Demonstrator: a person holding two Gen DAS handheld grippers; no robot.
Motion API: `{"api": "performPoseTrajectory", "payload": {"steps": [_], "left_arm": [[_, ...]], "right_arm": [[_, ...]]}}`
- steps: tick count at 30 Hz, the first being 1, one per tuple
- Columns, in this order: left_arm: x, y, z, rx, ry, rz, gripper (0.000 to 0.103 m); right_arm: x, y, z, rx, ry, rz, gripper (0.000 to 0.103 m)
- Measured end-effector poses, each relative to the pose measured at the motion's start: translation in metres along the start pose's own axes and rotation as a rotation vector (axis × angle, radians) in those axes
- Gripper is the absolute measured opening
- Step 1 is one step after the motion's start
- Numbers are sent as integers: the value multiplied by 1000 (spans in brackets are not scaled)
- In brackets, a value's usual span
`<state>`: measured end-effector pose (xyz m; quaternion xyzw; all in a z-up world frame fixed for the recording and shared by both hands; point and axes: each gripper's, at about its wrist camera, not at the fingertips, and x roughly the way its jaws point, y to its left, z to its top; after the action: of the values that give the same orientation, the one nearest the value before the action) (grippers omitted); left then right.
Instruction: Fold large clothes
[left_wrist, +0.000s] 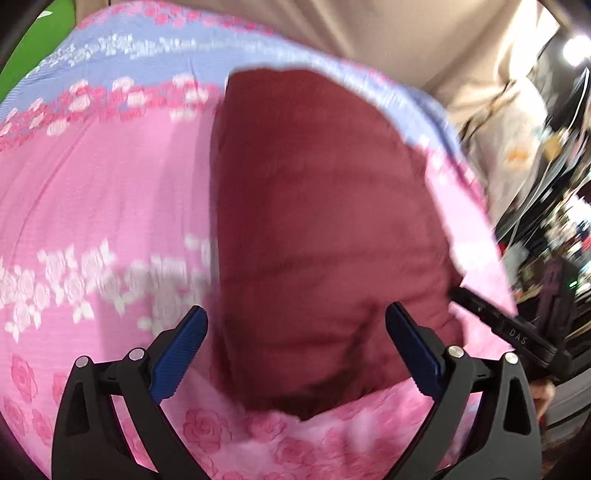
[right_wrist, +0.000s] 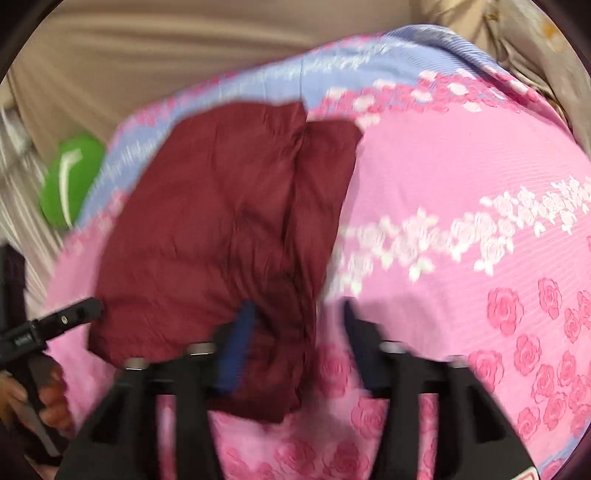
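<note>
Since both the left tongs (left_wrist: 295, 343) and right tongs (right_wrist: 295, 339) gape wide and hold nothing, the folded red garment (right_wrist: 221, 229) could puff open on the pink bedspread (right_wrist: 461, 177).

pink floral bedspread (right_wrist: 461, 177), beige bkgd

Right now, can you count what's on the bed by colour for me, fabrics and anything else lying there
Dark red: 1, the folded garment lying on the bedspread.
Pink and lilac floral: 1, the bedspread underneath it.
Green: 1, a green object beyond the bedspread's far edge; what it is cannot be told.
Beige: 1, the plain sheet behind.
Total: 4
</note>
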<state>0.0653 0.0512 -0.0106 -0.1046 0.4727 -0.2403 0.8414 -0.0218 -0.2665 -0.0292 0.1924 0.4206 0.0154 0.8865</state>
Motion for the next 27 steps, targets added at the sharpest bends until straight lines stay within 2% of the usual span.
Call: {"api": "performPoseTrajectory", "payload": {"steps": [3, 7, 8, 13, 18, 20, 22, 24, 25, 27], "left_arm": [[-2, 15, 21, -74, -36, -58, 98], [31, 31, 41, -126, 33, -72, 98], [39, 34, 42, -134, 53, -90, 98], [68, 38, 49, -170, 117, -233, 98], [79, 34, 53, -168, 143, -293, 98], [78, 29, 56, -133, 140, -297, 93], [72, 24, 61, -98, 116, -293, 77], [58, 16, 68, -41, 72, -279, 66], [52, 14, 72, -23, 52, -280, 62], [35, 8, 82, 32, -2, -279, 60]], "right_arm": [[8, -15, 17, 92, 4, 97, 69], [42, -19, 21, 132, 101, 135, 69], [54, -20, 23, 148, 131, 167, 69], [72, -16, 28, 183, 162, 262, 73], [88, -2, 42, 159, 173, 283, 76], [92, 4, 46, 144, 178, 287, 69], [94, 13, 49, 135, 169, 307, 45], [85, 25, 54, 92, 137, 277, 31], [82, 33, 58, 70, 118, 262, 26], [71, 54, 69, 23, 63, 248, 22]]}}
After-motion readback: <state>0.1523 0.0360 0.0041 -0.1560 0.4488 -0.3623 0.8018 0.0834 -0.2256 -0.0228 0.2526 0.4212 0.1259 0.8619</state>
